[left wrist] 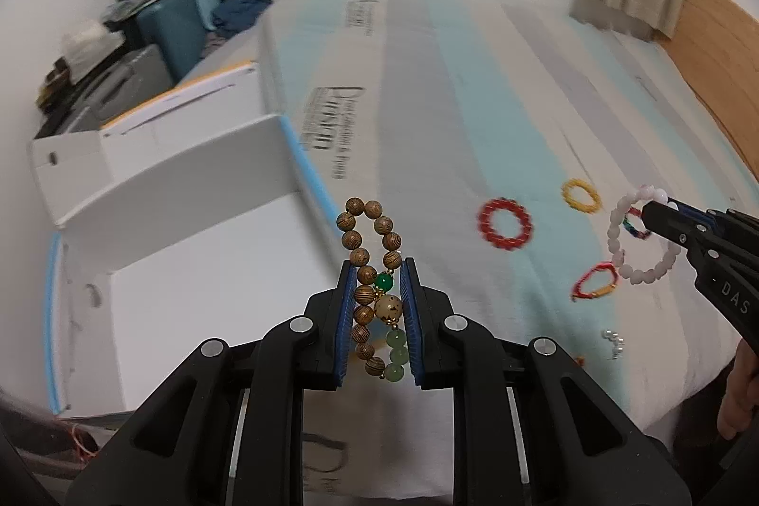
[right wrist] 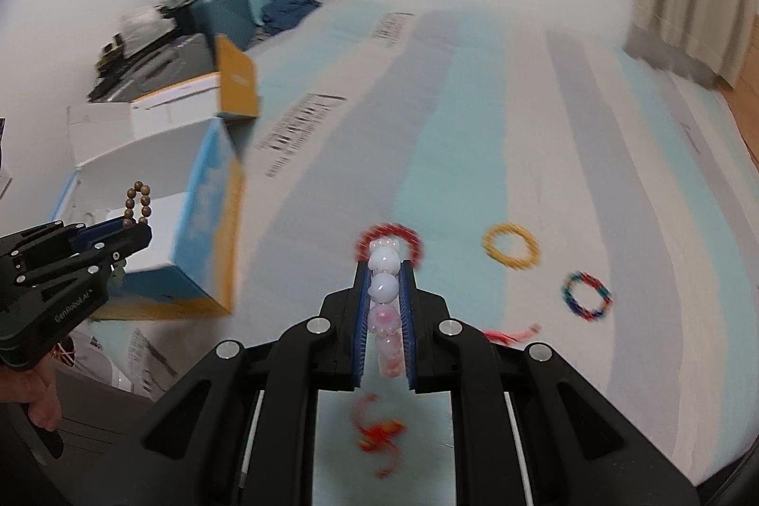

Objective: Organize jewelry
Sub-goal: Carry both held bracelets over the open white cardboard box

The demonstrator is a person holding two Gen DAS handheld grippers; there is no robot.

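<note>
Left wrist view: the left gripper is clamped on a wooden bead bracelet, its blue pads pressing a green bead and pale jade beads between them while a loop of brown beads sticks up past the fingertips. It hangs above the bed, just beside the open white box sitting at the bed's left edge. Over at the right, the right gripper pinches a pale pink bead bracelet, which dangles clear of the striped sheet. On the sheet toward the bed's right side lie a red ring bracelet, a yellow ring bracelet, a red cord bracelet and a small silvery piece.

Right wrist view: the right gripper is closed tight on the pale pink bead bracelet, its beads lined up between the pads. The red ring sits just beyond the fingertips, the yellow ring and a multicoloured bracelet further right. At the left, the left gripper holds the wooden beads in front of the box.
</note>
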